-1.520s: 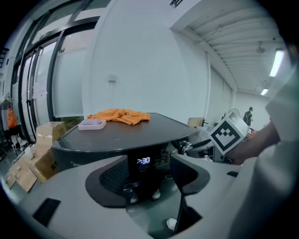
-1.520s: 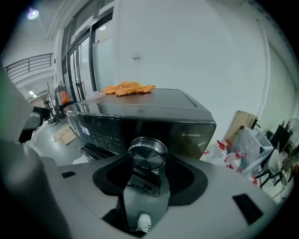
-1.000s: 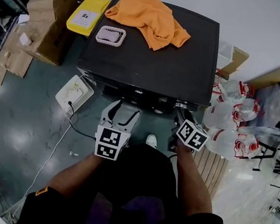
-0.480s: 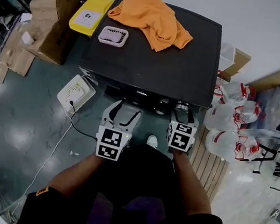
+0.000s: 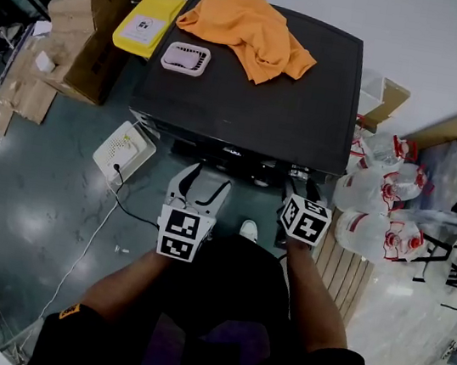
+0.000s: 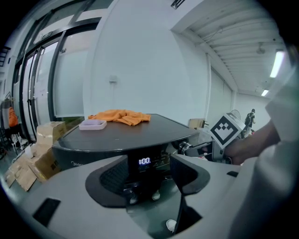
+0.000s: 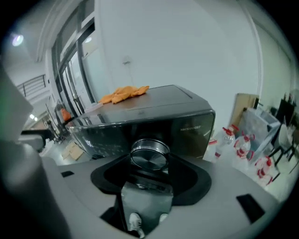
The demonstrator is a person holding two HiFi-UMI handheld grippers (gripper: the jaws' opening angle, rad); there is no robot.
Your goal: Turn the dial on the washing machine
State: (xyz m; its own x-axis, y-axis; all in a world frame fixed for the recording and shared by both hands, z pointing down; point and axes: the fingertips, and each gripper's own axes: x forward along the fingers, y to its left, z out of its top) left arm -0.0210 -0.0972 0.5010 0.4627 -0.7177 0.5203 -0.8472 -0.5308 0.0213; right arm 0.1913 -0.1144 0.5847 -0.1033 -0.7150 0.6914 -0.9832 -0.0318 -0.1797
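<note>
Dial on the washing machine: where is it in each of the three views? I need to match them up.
Head view: dial at the right end of the washing machine's front edge, mostly hidden.
Left gripper view: dial small, right of the lit display.
Right gripper view: dial dead centre, silver face toward the camera.
Shared landmark: the orange cloth on the machine's top.

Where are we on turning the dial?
Done: right gripper is at the dial, which sits between its fingers. In hand: the fingers have just been closing but don't look clamped yet. Left: grip and turn it. Left gripper waits open.
</note>
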